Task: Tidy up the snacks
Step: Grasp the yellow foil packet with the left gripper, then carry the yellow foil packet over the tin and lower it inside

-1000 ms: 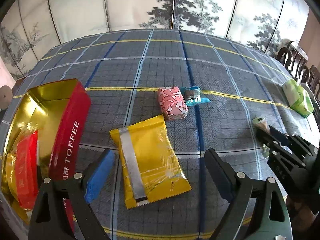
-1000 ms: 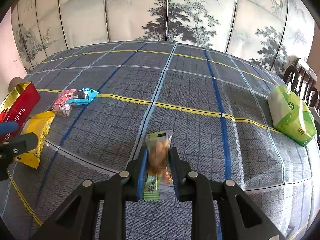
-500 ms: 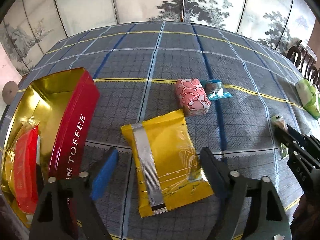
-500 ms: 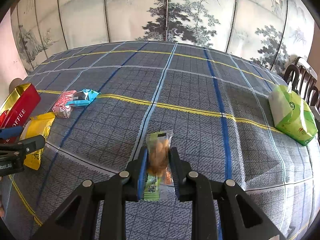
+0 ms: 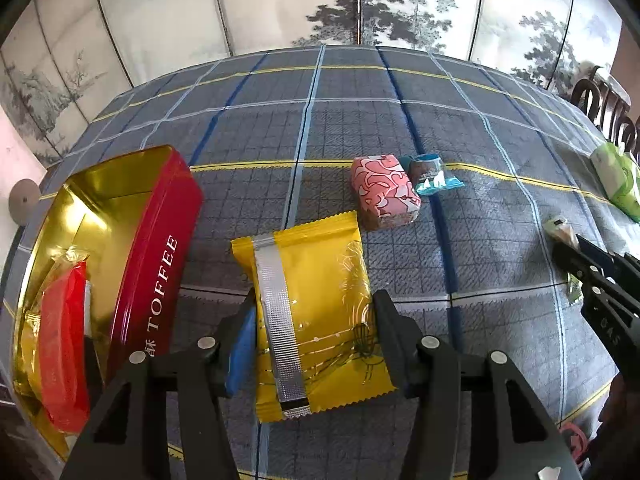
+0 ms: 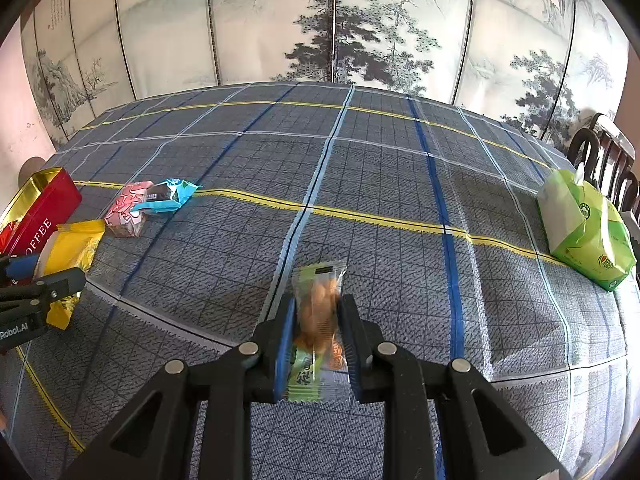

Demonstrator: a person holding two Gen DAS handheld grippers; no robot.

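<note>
Your left gripper (image 5: 316, 332) has its jaws set on either side of the yellow packet (image 5: 316, 312), both pads touching or all but touching its edges; the wrapper looks slightly puckered at the right pad, so you seem to be closing on it, though I can't tell whether the pinch is firm. That packet lies flat on the checked tablecloth (image 5: 360, 120), just beside the red toffee tin (image 5: 160, 256), which sits open at your nine o'clock with a red wrapper already inside.

Your right gripper (image 6: 316, 332) is clenched on a small clear snack bag (image 6: 318, 312), held upright between the pads above the cloth.

So the step in hand looks like the pickup of the yellow packet. Next, I'd judge, you need to finish the squeeze, lift clear of the tin's wall, then swing toward nine o'clock and drop it in. The foil is slippery, so grip squarely.

Waiting at one o'clock of the left view are a pink wrapped block (image 5: 386, 190) and a teal candy (image 5: 434, 178), touching each other. A green bag (image 6: 584, 224) sits well apart at two o'clock in the right view.
</note>
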